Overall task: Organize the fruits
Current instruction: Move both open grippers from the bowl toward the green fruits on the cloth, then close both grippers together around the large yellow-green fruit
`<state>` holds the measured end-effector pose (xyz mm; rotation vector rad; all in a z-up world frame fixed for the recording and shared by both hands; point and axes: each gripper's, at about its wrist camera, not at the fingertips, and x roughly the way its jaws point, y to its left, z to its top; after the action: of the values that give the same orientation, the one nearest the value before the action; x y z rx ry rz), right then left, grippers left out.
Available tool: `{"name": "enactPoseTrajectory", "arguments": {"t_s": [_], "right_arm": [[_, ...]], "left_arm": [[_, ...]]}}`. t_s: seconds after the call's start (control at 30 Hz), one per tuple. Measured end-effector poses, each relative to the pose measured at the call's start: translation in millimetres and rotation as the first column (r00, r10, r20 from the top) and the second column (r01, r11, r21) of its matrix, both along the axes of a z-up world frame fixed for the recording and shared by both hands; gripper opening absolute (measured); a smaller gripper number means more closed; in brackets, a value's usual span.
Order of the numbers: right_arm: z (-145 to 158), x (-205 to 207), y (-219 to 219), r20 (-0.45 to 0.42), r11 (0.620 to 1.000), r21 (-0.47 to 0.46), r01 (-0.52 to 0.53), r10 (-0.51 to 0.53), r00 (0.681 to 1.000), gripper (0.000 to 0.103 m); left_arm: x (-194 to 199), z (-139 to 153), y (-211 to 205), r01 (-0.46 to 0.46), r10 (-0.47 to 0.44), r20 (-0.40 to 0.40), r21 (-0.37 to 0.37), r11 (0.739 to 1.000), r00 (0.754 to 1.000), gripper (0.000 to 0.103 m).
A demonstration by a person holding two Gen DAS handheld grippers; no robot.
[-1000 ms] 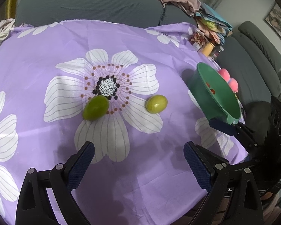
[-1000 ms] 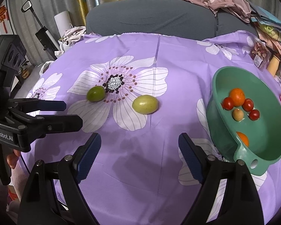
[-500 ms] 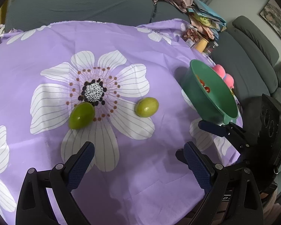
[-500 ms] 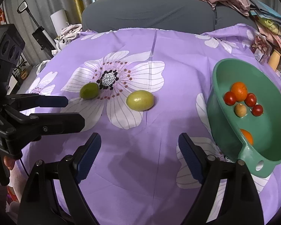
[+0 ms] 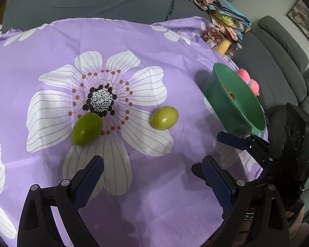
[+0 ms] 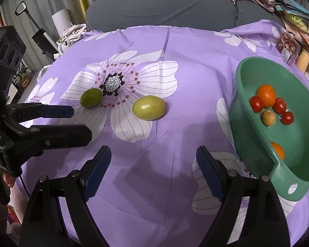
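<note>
Both grippers' jaws spread, empty; yellow-green fruit mid-frame could roll off cloth if right gripper nudges it

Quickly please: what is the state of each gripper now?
Left gripper: open, holding nothing.
Right gripper: open, holding nothing.

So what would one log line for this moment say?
left gripper: open, empty | right gripper: open, empty | two green fruits: on cloth | bowl: partly filled
</note>
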<state>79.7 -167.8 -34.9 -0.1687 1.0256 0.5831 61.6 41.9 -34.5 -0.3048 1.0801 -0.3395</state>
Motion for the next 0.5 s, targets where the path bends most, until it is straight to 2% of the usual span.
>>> {"name": "enactPoseTrajectory", "arguments": {"t_s": [0.5], "right_arm": [[-11.5,13.4,-0.2,-0.024,1.000,-0.004,0.004,-0.004,1.000,0.086]], "left_arm": [[19.1,-6.3,-3.5,0.012,-0.012,0.003,-0.046,0.999,1.000,0.096]]}}
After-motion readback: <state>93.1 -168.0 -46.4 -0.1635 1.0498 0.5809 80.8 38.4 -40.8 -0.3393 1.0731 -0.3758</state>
